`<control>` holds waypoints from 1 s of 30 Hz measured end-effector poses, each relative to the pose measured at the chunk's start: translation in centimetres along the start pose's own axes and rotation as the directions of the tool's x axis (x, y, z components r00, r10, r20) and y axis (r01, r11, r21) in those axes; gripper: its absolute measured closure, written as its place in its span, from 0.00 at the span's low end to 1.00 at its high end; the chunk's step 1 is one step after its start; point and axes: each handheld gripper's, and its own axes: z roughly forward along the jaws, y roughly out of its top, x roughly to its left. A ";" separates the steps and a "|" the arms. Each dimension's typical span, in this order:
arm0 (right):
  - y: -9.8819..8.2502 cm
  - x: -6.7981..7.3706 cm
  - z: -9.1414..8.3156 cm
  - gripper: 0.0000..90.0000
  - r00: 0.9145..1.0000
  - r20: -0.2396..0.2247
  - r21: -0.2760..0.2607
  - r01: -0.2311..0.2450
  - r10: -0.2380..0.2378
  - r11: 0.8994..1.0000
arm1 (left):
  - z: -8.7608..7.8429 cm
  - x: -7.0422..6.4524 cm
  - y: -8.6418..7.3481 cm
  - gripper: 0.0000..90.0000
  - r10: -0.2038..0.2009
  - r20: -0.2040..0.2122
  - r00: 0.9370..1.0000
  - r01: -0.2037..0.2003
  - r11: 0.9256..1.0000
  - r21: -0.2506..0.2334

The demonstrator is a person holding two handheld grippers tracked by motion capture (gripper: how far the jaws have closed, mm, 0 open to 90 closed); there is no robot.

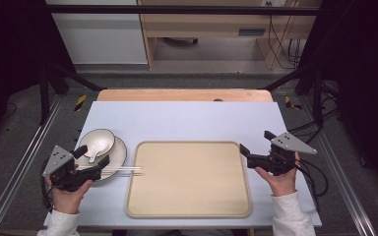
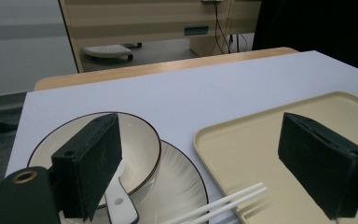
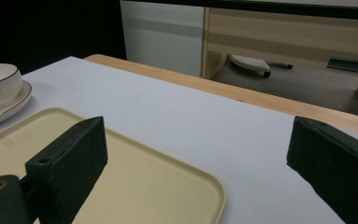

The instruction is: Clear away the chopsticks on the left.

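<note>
high view. landmark: tray [image 1: 189, 179], beige, rectangular with rounded corners and a low raised rim, matte, lying flat on a pale blue-grey table [image 1: 187, 118] with a wooden edge strip at the far side. left of the tray: plate [image 1: 119, 153], round, glossy cream, dark thin rim; on it a bowl [image 1: 101, 140], round, same glaze and rim; in the bowl a white ceramic spoon [image 1: 92, 152], short-handled. chopsticks [image 1: 128, 170], two thin white rods, lie from the plate's near edge across the tray's left rim. left gripper [image 1: 93, 160], black, with a grey three-cornered plate on top, held by a hand just left of the tray, over the plate's near side, jaws spread, nothing between them. right gripper [image 1: 254, 147], black, same build, held just right of the tray's right rim, jaws spread and empty.

left gripper view. two black block-shaped jaws with a rough padded face stand wide apart. between them: the tray [image 2: 261, 144], its left rim smooth and rolled; to its left the bowl [image 2: 140, 140] seated on the plate [image 2: 182, 182], faint radial lines on the plate; the spoon [image 2: 119, 198] handle, flat, with a small hole; the chopsticks [image 2: 228, 203] tips resting across the tray rim.

right gripper view. black jaws wide apart, empty. tray [image 3: 168, 186] corner below the left jaw; bowl [image 3: 0, 84] and plate [image 3: 9, 105] well beyond the tray's far side, at the picture's left edge.
</note>
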 end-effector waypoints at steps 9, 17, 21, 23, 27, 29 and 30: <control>0.0 0.0 -0.4 0.06 1.000 -0.002 -0.004 -0.008 0.008 1.000 | -1.1 1.1 -0.5 0.14 0.004 0.016 1.000 -0.004 1.000 0.017; 0.4 0.4 -0.6 0.06 1.000 -0.001 -0.008 0.011 -0.011 1.000 | -2.2 2.0 -1.1 0.13 0.012 0.029 1.000 -0.013 0.999 0.038; 0.4 0.7 -0.6 0.06 1.000 -0.007 -0.004 0.010 -0.010 1.000 | -2.8 2.6 -1.5 0.12 0.021 0.038 0.999 -0.023 0.998 0.061; 0.4 0.7 -0.6 0.06 1.000 -0.011 0.003 0.013 -0.013 1.000 | -3.2 2.9 -1.7 0.12 0.025 0.038 0.999 -0.027 0.997 0.075; 0.4 0.9 -0.6 0.06 1.000 -0.013 0.006 0.011 -0.011 1.000 | -3.9 3.5 -2.0 0.11 0.030 0.043 0.999 -0.033 0.996 0.085; 0.4 0.8 -0.5 0.06 1.000 -0.012 0.008 0.011 -0.011 1.000 | -4.0 3.8 -2.2 0.11 0.042 0.044 0.998 -0.046 0.994 0.102; 0.4 0.9 -0.5 0.06 1.000 -0.012 0.009 0.010 -0.010 1.000 | -4.0 3.9 -2.3 0.12 0.041 0.046 0.998 -0.045 0.993 0.106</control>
